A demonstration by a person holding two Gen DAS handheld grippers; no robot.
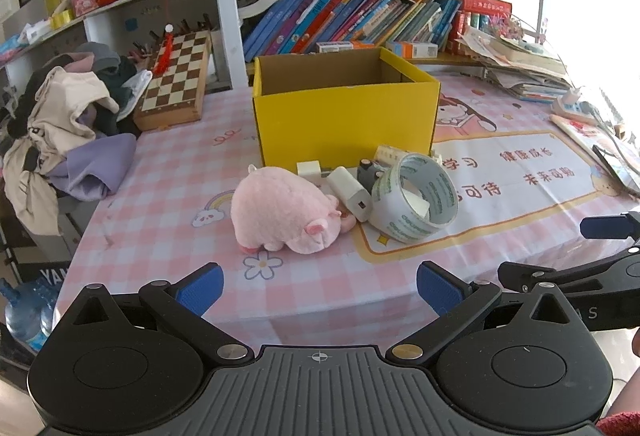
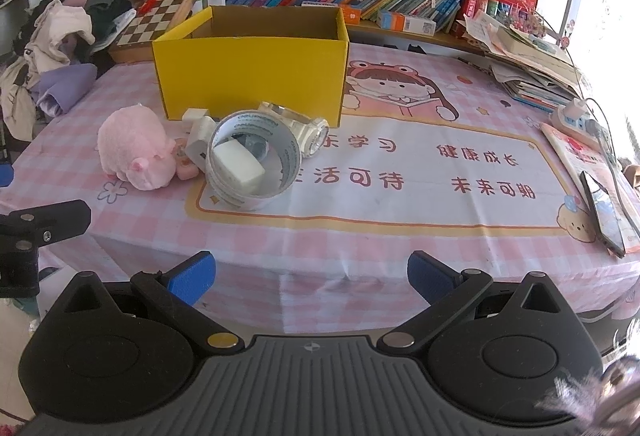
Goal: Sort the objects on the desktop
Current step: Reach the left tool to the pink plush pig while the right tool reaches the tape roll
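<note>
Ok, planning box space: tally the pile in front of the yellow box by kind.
Pink plush toy: 1
Tape roll: 1
White charger: 1
White watch: 1
Small white blocks: 2
Total: 6, plus small bits too hidden to identify.

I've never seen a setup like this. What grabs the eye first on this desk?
The open yellow cardboard box stands mid-table on the pink checked tablecloth. Just in front of it lies a pink plush pig, beside a big roll of clear tape propped on its edge.
</note>
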